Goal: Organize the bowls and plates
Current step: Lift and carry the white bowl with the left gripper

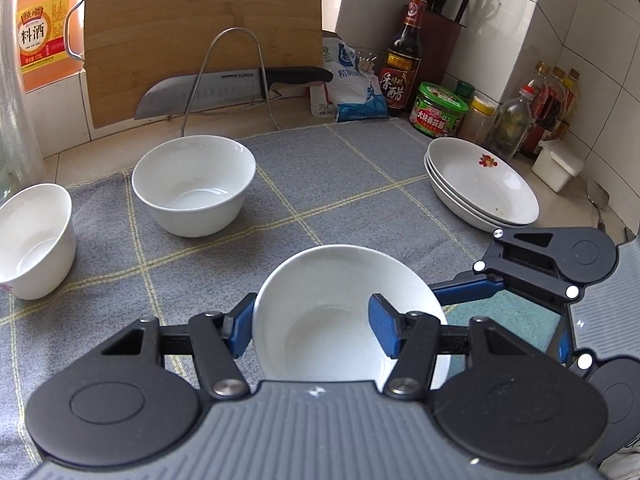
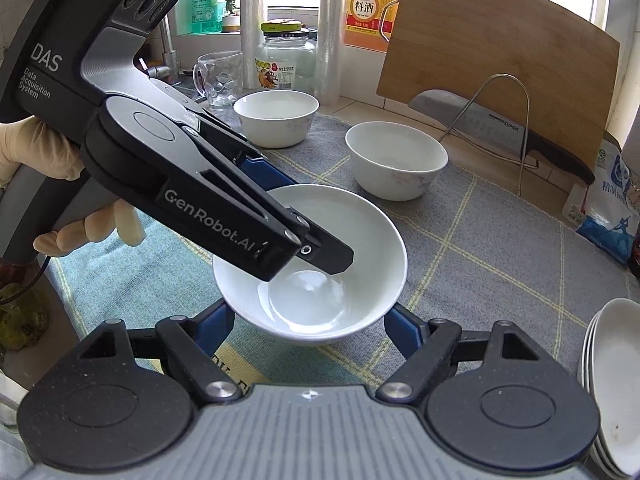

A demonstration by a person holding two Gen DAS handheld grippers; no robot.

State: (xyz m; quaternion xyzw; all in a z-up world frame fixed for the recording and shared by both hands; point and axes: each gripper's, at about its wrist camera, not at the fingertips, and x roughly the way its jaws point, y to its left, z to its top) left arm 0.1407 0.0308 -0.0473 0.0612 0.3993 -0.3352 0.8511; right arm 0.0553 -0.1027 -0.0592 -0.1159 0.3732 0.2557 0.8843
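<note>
A: Item one, left hand-held gripper (image 1: 314,330)?
B: We log it pinching the white bowl's (image 1: 340,280) rim, seemingly just above the grey mat (image 1: 340,168).
A: Right hand-held gripper (image 2: 308,326)?
B: Spread wide, flanking that bowl.

Near bowl (image 1: 340,312) on mat (image 1: 340,168) — two bowls (image 1: 194,184) behind-left, plates (image 1: 482,182) right.
</note>
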